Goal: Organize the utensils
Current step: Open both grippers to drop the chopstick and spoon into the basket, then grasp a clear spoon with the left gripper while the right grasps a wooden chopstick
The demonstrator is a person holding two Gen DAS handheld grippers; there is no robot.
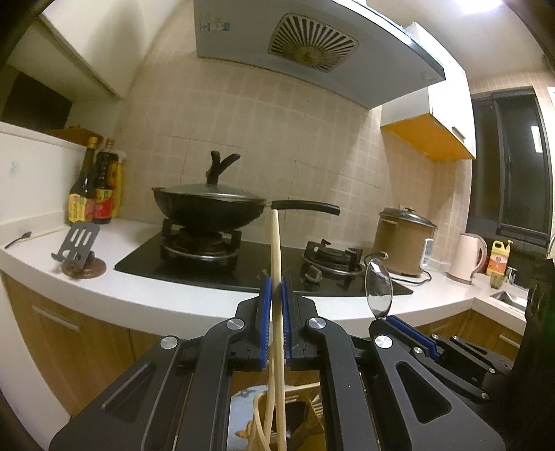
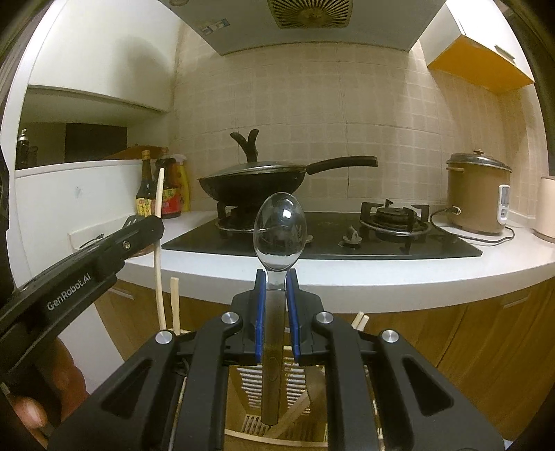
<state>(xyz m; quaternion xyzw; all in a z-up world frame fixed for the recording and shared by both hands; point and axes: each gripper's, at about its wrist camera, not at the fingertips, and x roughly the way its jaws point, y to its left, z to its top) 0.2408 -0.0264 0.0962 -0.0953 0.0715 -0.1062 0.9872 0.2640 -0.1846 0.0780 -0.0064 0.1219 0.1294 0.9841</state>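
Left gripper (image 1: 274, 291) is clamped on a wooden chopstick (image 1: 275, 249), held upright. Right gripper (image 2: 276, 288) pinches a metal spoon (image 2: 279, 229), bowl up, over a slatted utensil holder (image 2: 256, 380).

Warm, dim indoor light with a yellowish cast fills both views. A ceiling lamp (image 1: 482, 7) burns out to pure white at the top right of the left wrist view. The window (image 1: 510, 163) is dark. The spoon (image 2: 280, 231) bowl carries small bright glints, and the white desk (image 2: 347, 274) edge is the brightest surface. Fisheye bending curves the desk and the wall tiles, and black vignetting fills the corners. The cupboards below the desk sit in shadow. The wok (image 1: 208, 206) reads as near-solid black.
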